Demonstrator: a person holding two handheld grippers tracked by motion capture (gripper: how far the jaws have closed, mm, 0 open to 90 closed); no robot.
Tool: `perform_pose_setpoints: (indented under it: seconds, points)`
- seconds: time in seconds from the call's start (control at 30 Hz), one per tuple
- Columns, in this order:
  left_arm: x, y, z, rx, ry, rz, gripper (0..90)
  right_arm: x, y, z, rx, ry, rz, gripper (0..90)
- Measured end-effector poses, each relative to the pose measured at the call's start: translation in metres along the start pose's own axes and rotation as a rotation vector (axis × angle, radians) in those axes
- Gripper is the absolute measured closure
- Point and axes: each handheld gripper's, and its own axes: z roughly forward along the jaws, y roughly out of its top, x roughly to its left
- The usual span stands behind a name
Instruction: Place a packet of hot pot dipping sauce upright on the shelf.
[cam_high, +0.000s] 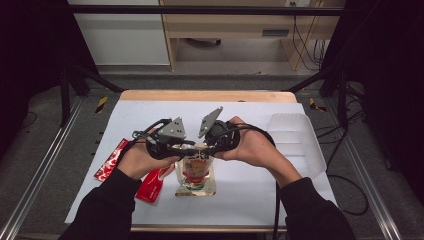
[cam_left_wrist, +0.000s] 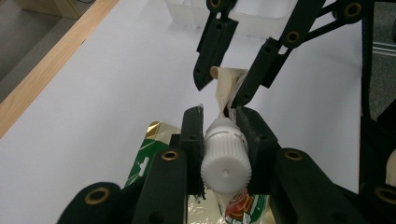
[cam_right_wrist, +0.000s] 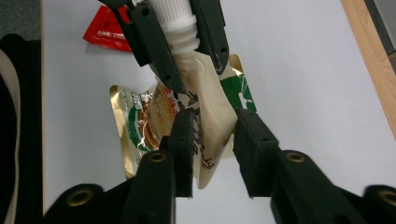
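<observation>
- Black sleeves (cam_high: 107, 212) come in from 6 o'clock in the high view, with a gripper in each hand over the white table sheet (cam_high: 150, 112).
- Close up in the left gripper view, the left gripper (cam_left_wrist: 225, 140) is clamped on the white screw cap (cam_left_wrist: 225, 158) of a drink pouch (cam_high: 196, 176). The high view is too small to show this cap.
- Just above the cap, at 12 o'clock in that view, the right gripper's black jaws come down around a beige fold of the pouch (cam_left_wrist: 225, 88).
- Right gripper (cam_right_wrist: 214, 140): its own view shows the pouch's edge between its jaws. The left jaw touches it, but a gap shows at the right jaw, so the grip is loose.
- In the high view the pouch hangs under both grippers, near the table's middle.
- Red packets (cam_high: 150, 185) lie at 8 o'clock from the pouch.
- At 3 o'clock, well apart, sits a clear plastic tray (cam_high: 300, 145).
</observation>
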Motion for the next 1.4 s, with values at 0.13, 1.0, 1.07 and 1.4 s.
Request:
perform_pose_setpoints:
  seconds: [0.13,1.0,1.07,1.4]
  points:
    - [-0.001,-0.001,0.0,-0.009,0.006,-0.009,73.5,0.002,0.002,0.001,0.012,0.004,-0.007,83.4]
    - [0.001,-0.04,-0.008,-0.103,0.108,-0.177,23.9,-0.034,-0.018,-0.029,0.104,-0.089,0.047,87.7]
    - [-0.001,-0.047,-0.007,-0.099,0.114,-0.195,21.6,-0.037,-0.025,-0.029,0.112,-0.103,0.06,87.7]
    - [-0.003,-0.073,-0.005,-0.079,0.153,-0.244,14.5,-0.054,-0.051,-0.039,0.121,-0.157,0.111,87.7]
